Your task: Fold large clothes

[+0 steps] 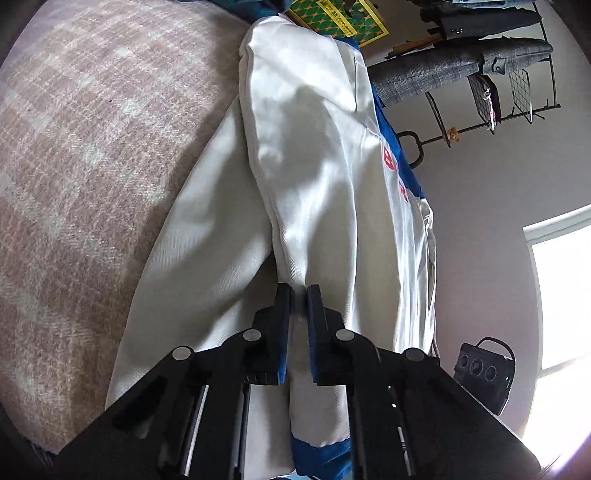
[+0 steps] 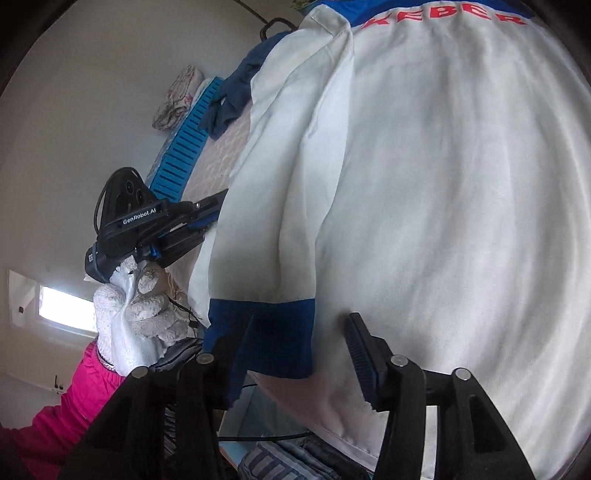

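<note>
A large white shirt (image 1: 317,177) with blue trim and red lettering lies on a pink-and-white plaid blanket (image 1: 85,155). My left gripper (image 1: 300,295) is shut on a fold of the shirt's white sleeve, near its blue cuff (image 1: 321,458). In the right wrist view the shirt (image 2: 443,184) fills the frame, with a sleeve and its blue cuff (image 2: 262,332) lying on it. My right gripper (image 2: 295,332) is open, its jaws on either side of that cuff. The left gripper's body (image 2: 147,229) shows there, held by a white-gloved hand (image 2: 140,314), its fingertips hidden behind the shirt.
A clothes rack (image 1: 491,74) with grey garments stands by the wall. A yellow-green box (image 1: 340,18) lies beyond the shirt. A blue slatted crate (image 2: 188,144), dark blue cloth (image 2: 236,92) and a floral bundle (image 2: 177,96) lie at the bed's far side. A window (image 1: 565,295) is bright.
</note>
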`<control>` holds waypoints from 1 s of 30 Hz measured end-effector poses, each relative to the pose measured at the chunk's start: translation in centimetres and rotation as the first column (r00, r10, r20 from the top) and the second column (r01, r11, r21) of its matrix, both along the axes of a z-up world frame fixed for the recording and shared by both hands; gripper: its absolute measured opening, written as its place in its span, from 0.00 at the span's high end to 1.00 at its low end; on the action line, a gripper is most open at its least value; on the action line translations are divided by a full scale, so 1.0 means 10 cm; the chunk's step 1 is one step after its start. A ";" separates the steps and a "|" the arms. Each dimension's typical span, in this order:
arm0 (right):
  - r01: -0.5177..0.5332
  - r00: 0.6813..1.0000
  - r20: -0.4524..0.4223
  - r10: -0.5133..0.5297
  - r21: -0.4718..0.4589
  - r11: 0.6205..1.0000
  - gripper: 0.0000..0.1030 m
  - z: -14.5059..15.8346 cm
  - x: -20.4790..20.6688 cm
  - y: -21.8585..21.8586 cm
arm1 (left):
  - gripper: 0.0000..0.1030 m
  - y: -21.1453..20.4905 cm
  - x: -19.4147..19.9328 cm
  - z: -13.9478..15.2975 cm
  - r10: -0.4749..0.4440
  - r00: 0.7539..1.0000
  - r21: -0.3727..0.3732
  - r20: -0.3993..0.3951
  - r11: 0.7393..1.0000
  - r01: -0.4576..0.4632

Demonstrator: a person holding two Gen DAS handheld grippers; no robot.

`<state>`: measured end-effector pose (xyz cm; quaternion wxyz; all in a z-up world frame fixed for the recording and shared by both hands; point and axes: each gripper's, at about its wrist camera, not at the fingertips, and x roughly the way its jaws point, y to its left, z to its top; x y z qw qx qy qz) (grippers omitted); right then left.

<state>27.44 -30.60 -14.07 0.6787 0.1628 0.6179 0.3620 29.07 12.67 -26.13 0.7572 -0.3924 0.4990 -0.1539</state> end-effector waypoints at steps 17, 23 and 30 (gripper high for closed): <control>-0.099 0.991 -0.072 0.114 0.190 0.977 0.99 0.07 -0.70 0.62 | 1.00 0.29 -0.28 0.49 -0.047 0.996 0.321 0.073 0.947 0.021; -0.177 0.983 -0.017 0.182 0.144 0.974 0.99 0.15 -0.78 0.93 | 1.00 0.43 -0.37 0.41 -0.049 0.997 0.381 0.059 0.924 0.023; -0.175 0.984 -0.015 0.180 0.161 0.971 1.00 0.26 -0.81 0.94 | 1.00 0.47 -0.45 0.54 -0.055 0.993 0.382 0.101 0.924 0.012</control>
